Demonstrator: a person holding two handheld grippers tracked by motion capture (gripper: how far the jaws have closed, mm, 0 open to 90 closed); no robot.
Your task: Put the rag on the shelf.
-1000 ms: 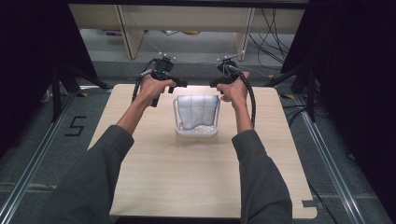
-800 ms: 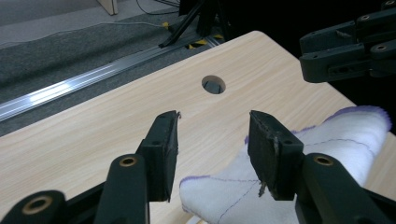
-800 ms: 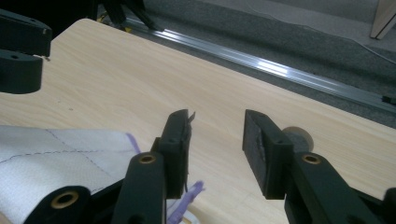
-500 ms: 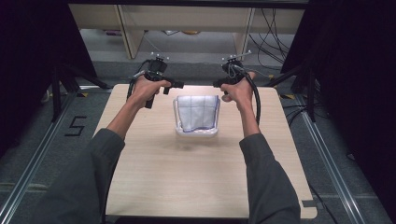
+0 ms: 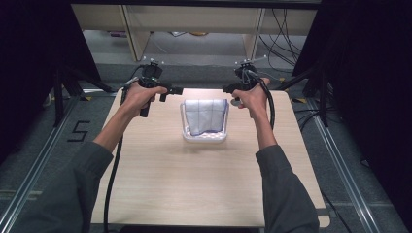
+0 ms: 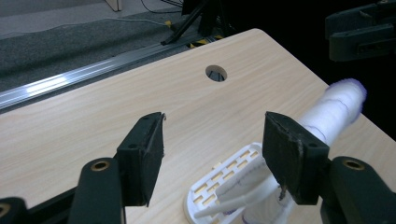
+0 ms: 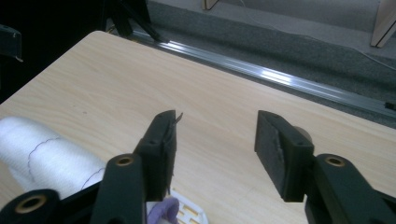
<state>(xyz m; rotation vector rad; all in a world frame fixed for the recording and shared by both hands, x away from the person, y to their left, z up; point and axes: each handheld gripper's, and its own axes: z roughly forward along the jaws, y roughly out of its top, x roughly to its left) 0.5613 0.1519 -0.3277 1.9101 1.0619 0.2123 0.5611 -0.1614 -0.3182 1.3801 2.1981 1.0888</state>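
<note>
While the folded cloth (image 5: 205,115) drapes over the white rack (image 5: 204,136), it lies between both grippers, whose empty fingers have just been opening: left gripper (image 5: 176,90), right gripper (image 5: 226,89).

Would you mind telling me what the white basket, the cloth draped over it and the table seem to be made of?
Basket: probably moulded plastic, smooth white, with regular slotted openings. Cloth: a soft woven or knitted textile, likely towelling, white with thin purple lines, hanging limp over the rim. Table: pale wood-grain board, matte, possibly laminate rather than solid wood.

grey carpet floor (image 5: 194,53), wooden shelving (image 5: 131,24) behind.
</note>
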